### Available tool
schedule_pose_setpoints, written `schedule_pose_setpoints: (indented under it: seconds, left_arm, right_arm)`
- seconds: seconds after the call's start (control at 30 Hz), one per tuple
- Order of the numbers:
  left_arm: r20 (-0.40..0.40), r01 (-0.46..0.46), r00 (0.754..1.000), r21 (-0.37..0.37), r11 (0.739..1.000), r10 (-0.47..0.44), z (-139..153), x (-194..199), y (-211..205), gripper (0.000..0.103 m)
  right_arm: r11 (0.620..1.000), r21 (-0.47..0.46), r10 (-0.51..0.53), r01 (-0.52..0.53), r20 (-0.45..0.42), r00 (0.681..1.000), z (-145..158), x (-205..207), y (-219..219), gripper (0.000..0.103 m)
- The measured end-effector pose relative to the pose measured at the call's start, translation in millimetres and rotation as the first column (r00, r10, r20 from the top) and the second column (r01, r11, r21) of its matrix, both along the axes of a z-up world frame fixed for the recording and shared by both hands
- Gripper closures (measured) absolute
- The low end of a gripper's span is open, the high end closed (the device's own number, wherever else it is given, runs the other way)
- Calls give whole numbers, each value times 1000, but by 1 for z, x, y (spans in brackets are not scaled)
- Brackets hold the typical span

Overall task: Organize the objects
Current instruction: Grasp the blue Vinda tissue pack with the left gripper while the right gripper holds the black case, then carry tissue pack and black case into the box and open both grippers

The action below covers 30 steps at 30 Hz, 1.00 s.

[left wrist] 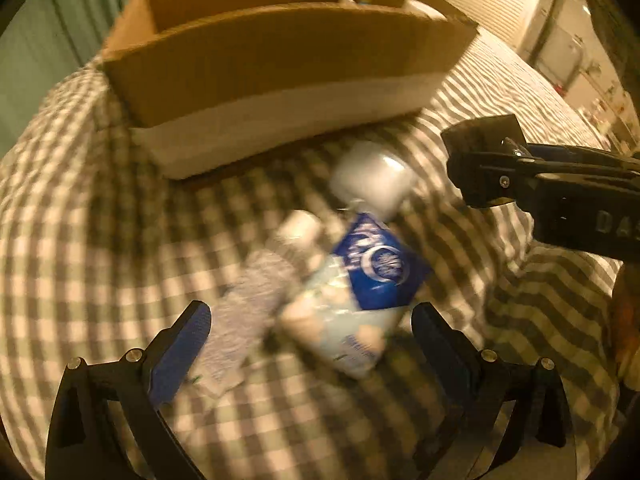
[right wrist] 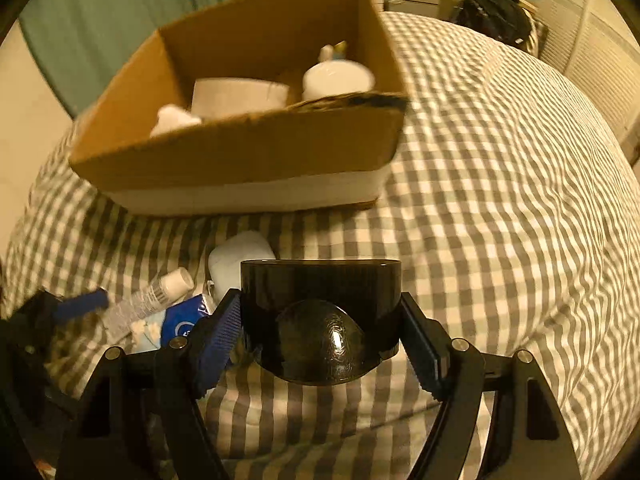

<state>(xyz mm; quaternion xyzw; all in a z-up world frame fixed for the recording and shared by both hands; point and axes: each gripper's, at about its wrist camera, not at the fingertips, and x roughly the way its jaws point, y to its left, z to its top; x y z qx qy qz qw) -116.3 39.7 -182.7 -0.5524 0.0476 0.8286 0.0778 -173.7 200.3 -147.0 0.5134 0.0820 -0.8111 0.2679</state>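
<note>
My left gripper (left wrist: 312, 320) hangs open over the checked bedcover. Between its wide-apart fingers lie a blue and white soft packet (left wrist: 360, 292) and a clear bottle with a white cap (left wrist: 260, 292), both blurred, and neither pad presses on them. A white rounded case (left wrist: 372, 184) lies just beyond them. My right gripper (right wrist: 320, 320) is shut on a glossy black case (right wrist: 320, 308), with a pad against each end. The same gripper (left wrist: 480, 172) reaches in from the right in the left wrist view. The open cardboard box (right wrist: 240, 160) stands behind.
Inside the box are a white roll (right wrist: 240, 96), a white jar (right wrist: 336, 76) and a small white item (right wrist: 172, 120). The checked bedcover (right wrist: 500, 200) spreads to the right of the box. A dark bag (right wrist: 496, 16) and furniture stand beyond the bed.
</note>
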Motion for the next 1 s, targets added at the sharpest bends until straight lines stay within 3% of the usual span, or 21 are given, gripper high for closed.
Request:
schedule_pose_setpoints:
  seconds: [0.1,0.17,0.27,0.4,0.7,0.93,1.0]
  left_arm:
    - [-6,16,1000,-30,999,-16,-6,-4,13,2]
    - [-15,43,999,-69,997,-44,-9,-4,24,9]
    - [-31,84,996,-90,992,-87,-7,1,34,29]
    - [-41,89,995,-85,992,-93,-3,9,36,32]
    - [-66,-45,997,14,999,46,27,23,3,33]
    - [-129,-84,988,36,996,88,64,51,-17,33]
    - [-152,-92,984,40,995,97,80,44,-20,33]
  right_arm:
    - [1000,-7,-18,18,9,1000,-1,0,5,28]
    - [1000,-6,-18,18,10,1000,-1,0,6,28]
    - [1000,-6,-19,19,12,1000,-2,0,5,28]
    - [1000,-14,-27,28,22,999,-3,1,1,28]
    - [1000,-11,-23,22,-41,999,13,13,7,28]
    - [1000,-10,-23,22,-121,992,43,40,15,28]
    - [1000,-18,-24,22,-130,991,52,48,21,28]
